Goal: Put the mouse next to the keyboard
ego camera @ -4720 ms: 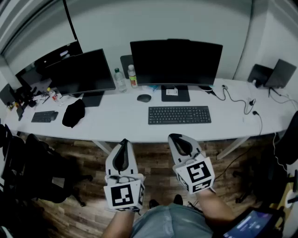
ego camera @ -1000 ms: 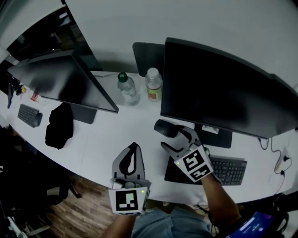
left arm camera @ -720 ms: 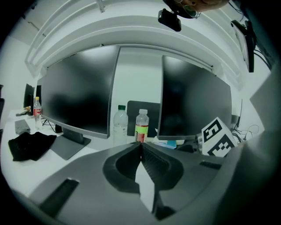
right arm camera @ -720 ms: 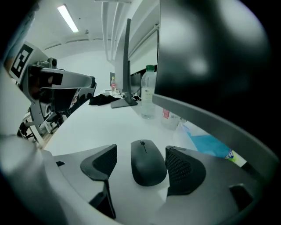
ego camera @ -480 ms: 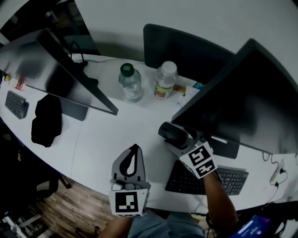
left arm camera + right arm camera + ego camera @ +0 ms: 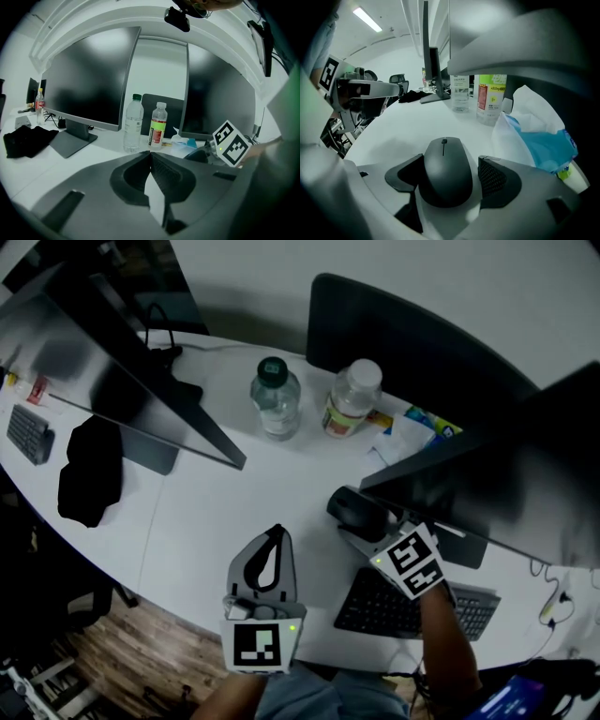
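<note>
so the right gripper (image 6: 354, 514) isn't squeezing anything, its jaws are spread wide around the dark mouse (image 6: 444, 171), with a gap showing at the right pad. the mouse sits flat on the white desk (image 6: 234, 512), just past the far left corner of the black keyboard (image 6: 398, 610), below the monitor's edge. the left gripper (image 6: 151, 157) is clenched on nothing over the desk's near edge. a green-capped water bottle (image 6: 275, 397) and a green-labelled bottle (image 6: 352, 399) stand further back.
</note>
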A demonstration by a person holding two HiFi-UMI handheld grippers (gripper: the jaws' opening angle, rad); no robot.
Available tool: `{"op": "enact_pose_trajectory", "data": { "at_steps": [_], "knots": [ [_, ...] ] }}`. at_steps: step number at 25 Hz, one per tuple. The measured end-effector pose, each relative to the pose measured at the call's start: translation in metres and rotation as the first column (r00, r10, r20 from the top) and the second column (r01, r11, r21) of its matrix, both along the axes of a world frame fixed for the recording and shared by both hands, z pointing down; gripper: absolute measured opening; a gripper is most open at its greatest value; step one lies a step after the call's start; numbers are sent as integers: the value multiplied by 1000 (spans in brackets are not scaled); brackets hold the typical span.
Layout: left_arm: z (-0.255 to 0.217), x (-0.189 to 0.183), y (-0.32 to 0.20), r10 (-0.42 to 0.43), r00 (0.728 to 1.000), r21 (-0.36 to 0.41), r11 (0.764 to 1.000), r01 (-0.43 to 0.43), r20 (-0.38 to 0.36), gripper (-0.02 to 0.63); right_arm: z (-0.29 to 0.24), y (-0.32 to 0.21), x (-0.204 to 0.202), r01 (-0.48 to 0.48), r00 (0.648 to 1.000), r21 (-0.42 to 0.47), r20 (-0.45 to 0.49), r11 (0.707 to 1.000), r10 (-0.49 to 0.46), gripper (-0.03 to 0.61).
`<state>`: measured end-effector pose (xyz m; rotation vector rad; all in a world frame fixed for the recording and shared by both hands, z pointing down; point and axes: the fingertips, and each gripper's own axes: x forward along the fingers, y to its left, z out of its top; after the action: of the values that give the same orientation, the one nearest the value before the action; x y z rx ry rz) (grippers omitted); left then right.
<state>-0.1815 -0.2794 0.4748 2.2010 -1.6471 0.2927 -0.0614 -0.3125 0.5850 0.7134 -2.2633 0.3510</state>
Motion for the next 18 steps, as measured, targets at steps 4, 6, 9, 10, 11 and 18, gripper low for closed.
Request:
{"op": "enact_pose_trajectory", "data": {
  "at_steps": [4, 6, 9, 10, 11, 18],
  "knots": [
    [-3, -3, -1, -9, 1000, 7, 1000, 9, 3, 5, -1, 6, 0, 16, 1000, 1, -18, 1000, -16, 353],
    [-3, -5, 0, -13, 1000, 5, 1000, 13, 3, 5, -1, 8, 1, 16, 1000, 6, -27, 1000, -16, 348],
    [-2, -8, 0, -14, 1000, 2, 1000, 14, 6, 5, 0, 10, 3, 9, 1000, -2, -26, 1000, -9, 348],
    [-2, -8, 0, -14, 1000, 1, 1000, 14, 6, 5, 0, 9, 3, 6, 1000, -8, -21, 1000, -7, 347],
    [-2, -8, 0, -14, 1000, 2, 1000, 14, 5, 5, 0, 9, 3, 7, 1000, -11, -18, 1000, -8, 347],
    [-8, -7, 0, -8, 1000, 21, 1000, 8, 3, 5, -1, 16, -2, 48, 998, 18, -37, 999, -48, 302]
  ]
}}
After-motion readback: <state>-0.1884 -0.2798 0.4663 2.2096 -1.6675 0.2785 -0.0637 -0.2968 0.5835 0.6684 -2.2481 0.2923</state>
